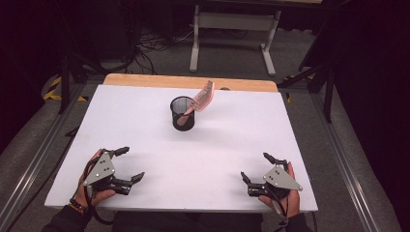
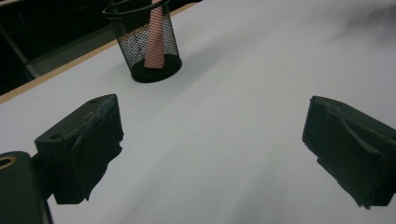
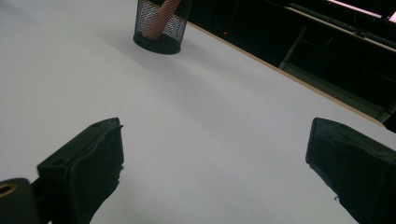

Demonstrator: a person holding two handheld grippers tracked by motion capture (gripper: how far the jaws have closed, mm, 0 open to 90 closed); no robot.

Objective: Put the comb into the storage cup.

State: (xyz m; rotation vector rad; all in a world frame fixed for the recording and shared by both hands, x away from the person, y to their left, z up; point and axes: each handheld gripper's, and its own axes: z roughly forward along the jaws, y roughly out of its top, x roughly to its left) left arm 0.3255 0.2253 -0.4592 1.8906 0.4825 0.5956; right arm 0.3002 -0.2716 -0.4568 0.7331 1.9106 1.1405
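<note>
Black wire mesh forms the round cup point(image 1: 183, 113) standing toward the far middle of the white table point(image 1: 145, 121), and a pink brush point(image 1: 202, 98) leans out of it, handle down inside, bristled head tilted up and to the right over the rim. From the high view the brush head shows its rows of fine bristles. The left gripper view catches the pink handle point(image 2: 154, 42) through the lattice and the solid black base of the cup point(image 2: 147, 39). The right gripper view shows the cup point(image 3: 160, 25) at the top edge, with the rounded handle end point(image 3: 156, 21) behind the mesh.

The left gripper point(image 1: 124, 165) rests near the table's front left corner in the person's left hand point(image 1: 94, 191), jaws spread wide with bare table between them. The right gripper point(image 1: 255, 168) sits near the front right corner in the right hand point(image 1: 285, 198), likewise spread wide and holding nothing. Both are well apart from the cup. Each carries a grey three-cornered plate on top, dotted with small holes.

Up close, the jaw pads look matte black and rubbery, with ragged edges. The tabletop is smooth and matte, edged at the far side by a strip of pale wood point(image 1: 188, 81). I can read no writing anywhere.
</note>
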